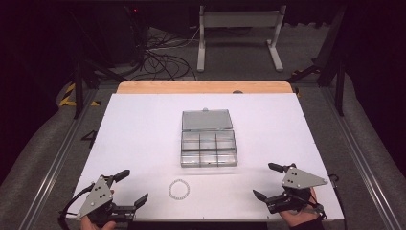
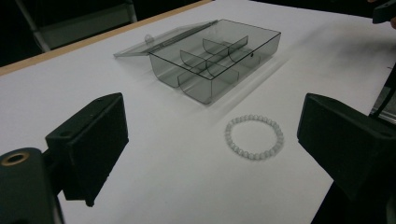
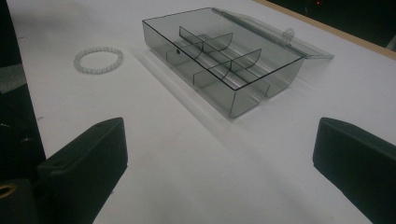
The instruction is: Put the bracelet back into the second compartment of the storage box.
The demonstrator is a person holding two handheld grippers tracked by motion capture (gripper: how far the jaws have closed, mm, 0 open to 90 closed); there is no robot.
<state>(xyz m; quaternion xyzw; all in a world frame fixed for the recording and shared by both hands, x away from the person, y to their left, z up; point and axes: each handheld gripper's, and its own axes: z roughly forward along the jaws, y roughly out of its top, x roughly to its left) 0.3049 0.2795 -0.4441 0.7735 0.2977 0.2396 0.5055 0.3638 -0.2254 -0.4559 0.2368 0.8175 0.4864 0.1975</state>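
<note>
Both grippers hang wide open and empty, and the bracelet lies flat just short of the open box, way closer to the left gripper than the right gripper.

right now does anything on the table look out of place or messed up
Nothing looks spilled or damaged. The smoky clear plastic divided box sits square on the white table, lid folded open flat behind it, compartments empty. The white beaded bracelet lies loose on the table in front of the box, not in it.
</note>
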